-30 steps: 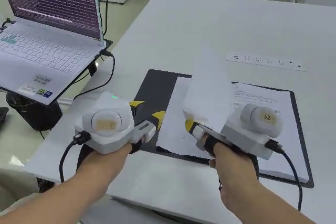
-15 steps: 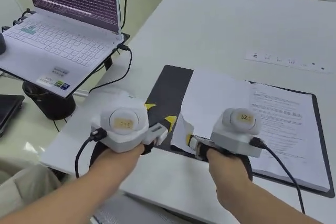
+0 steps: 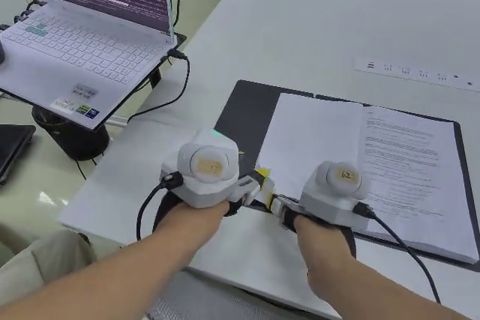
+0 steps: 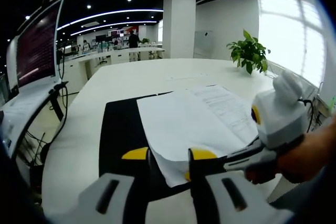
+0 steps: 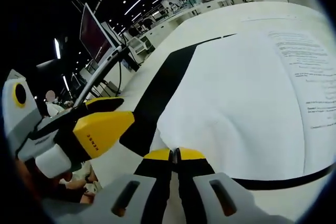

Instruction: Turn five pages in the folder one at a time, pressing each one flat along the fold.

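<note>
The open folder lies on the white table, its black inner cover bare at the left. A turned page, blank side up, lies over the left half, slightly bowed. Beside it is a printed page. My right gripper is shut on the turned page's near corner; in the right gripper view its jaws meet on the paper edge. My left gripper stands open just left of it, and in the left gripper view the page corner sits between its yellow tips.
An open laptop on a stand sits off the table's left edge, with cables trailing to it. A white power strip lies beyond the folder. The table's near edge runs under my hands. A potted plant stands far back.
The page stood raised in the right gripper and has come down leftward to lie nearly flat. My left gripper has moved right, up to the page's near corner.
</note>
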